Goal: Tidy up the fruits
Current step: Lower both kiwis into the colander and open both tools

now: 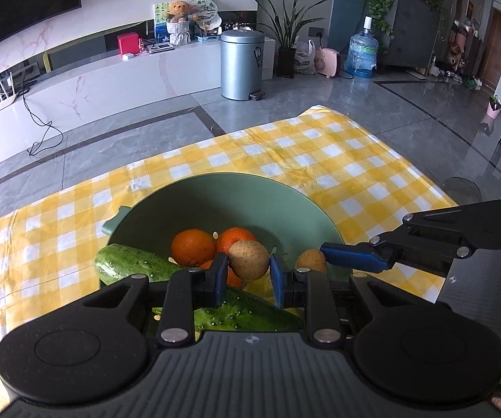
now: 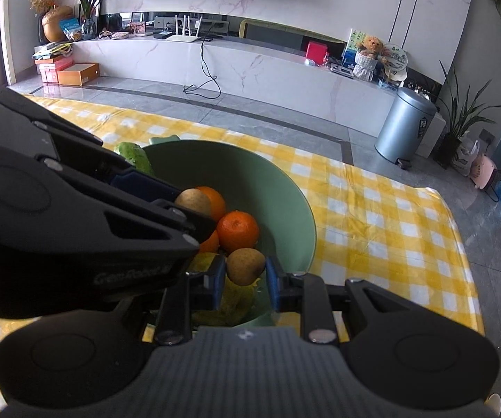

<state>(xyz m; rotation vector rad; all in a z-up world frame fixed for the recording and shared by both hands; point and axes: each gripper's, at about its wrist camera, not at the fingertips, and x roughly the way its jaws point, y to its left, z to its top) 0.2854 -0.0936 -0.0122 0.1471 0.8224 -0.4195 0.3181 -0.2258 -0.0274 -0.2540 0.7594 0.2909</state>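
Observation:
A green bowl (image 1: 215, 195) stands on the yellow checked cloth and holds oranges (image 1: 193, 246), a cucumber (image 1: 128, 264) and yellow fruit. My left gripper (image 1: 248, 273) is shut on a brown kiwi (image 1: 249, 259) just above the bowl's contents. My right gripper (image 2: 245, 280) is shut on a second brown kiwi (image 2: 245, 266) over the bowl (image 2: 285, 188), beside an orange (image 2: 238, 230). In the left wrist view the right gripper (image 1: 323, 256) comes in from the right with its kiwi (image 1: 311, 260). In the right wrist view the left gripper's body covers the bowl's left side, with its kiwi (image 2: 193, 201) showing.
The checked cloth (image 1: 320, 160) covers the table, whose far edge drops to a grey tiled floor. A metal bin (image 1: 241, 64), a water bottle (image 1: 362, 54) and a potted plant (image 1: 287, 28) stand beyond, by a white marble TV bench (image 2: 267, 69).

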